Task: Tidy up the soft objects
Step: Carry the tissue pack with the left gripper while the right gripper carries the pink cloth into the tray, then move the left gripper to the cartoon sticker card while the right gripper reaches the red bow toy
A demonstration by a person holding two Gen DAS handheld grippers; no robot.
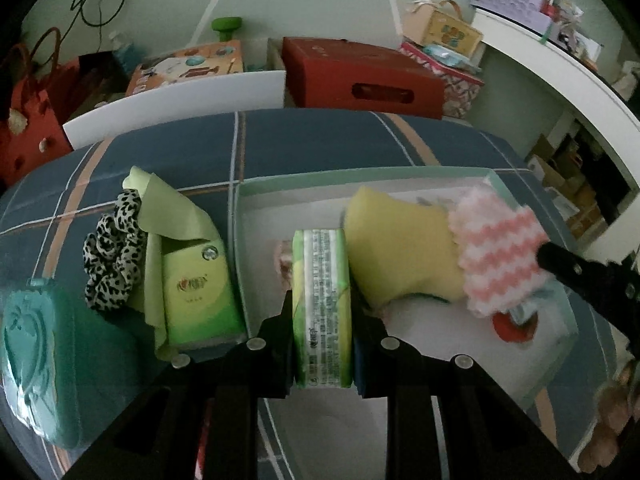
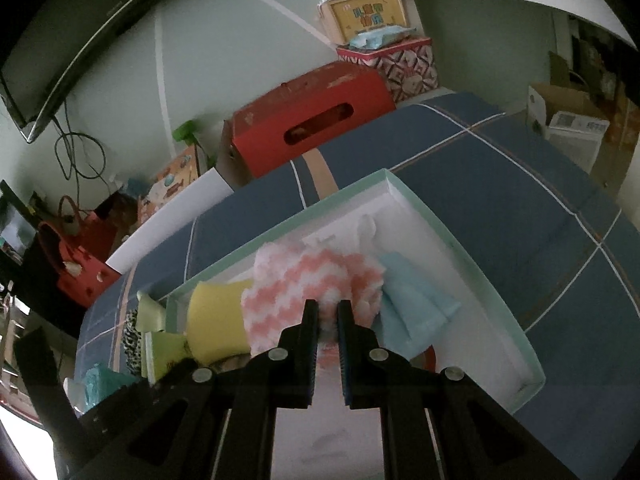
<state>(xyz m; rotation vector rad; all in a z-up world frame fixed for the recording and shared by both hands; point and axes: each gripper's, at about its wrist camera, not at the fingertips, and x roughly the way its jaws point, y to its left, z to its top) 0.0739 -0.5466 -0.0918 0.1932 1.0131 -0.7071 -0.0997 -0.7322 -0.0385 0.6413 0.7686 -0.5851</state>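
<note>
Tissue pack (image 1: 322, 304) is clamped edge-on in the left gripper (image 1: 322, 300) over the white box (image 1: 404, 178), ready for slotting beside the yellow sponge (image 1: 394, 248) at 2 o'clock. Right gripper (image 2: 328, 312) pinches the pink-and-white cloth (image 2: 304, 280) above the box, presumably for release inside.

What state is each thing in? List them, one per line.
Left hand-held gripper: shut on tissue pack, over the box.
Tissue pack: held on edge.
Right hand-held gripper: shut on pink cloth.
Pink cloth: pinched, in the box.
Box: open, no lid.
Yellow sponge: in the box.
Blue cloth: crumpled, in the box.
Scrunchie: outside the box.
</note>
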